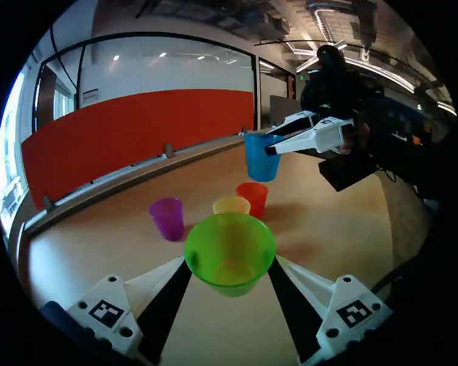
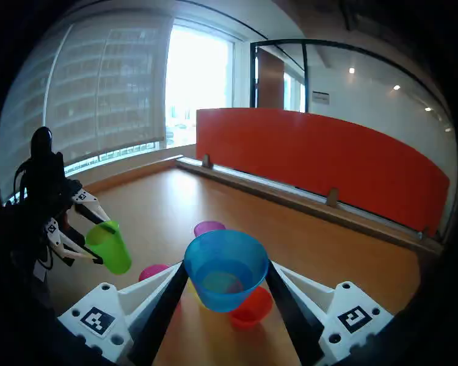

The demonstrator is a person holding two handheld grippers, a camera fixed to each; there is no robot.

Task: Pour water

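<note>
Both grippers are clamped on cups: left gripper (image 1: 229, 261) on the green cup (image 1: 230, 244), right gripper (image 2: 226, 272) on the blue cup (image 2: 226, 259). Both cups are upright and apart; the blue cup hangs higher, ahead of the green cup.

Lit by daylight from the window (image 2: 198, 85) left of the red partition (image 2: 327, 158), blown out to white in the right gripper view. Backlit to near-black at the person (image 2: 43, 177) far left of the partition. Dimmer in the left gripper view: ceiling spots above the partition, soft shadows on the table (image 1: 327, 226) before it, a glow in the translucent green cup (image 1: 230, 253). Sharp centrally, bowed hard toward the edges
</note>
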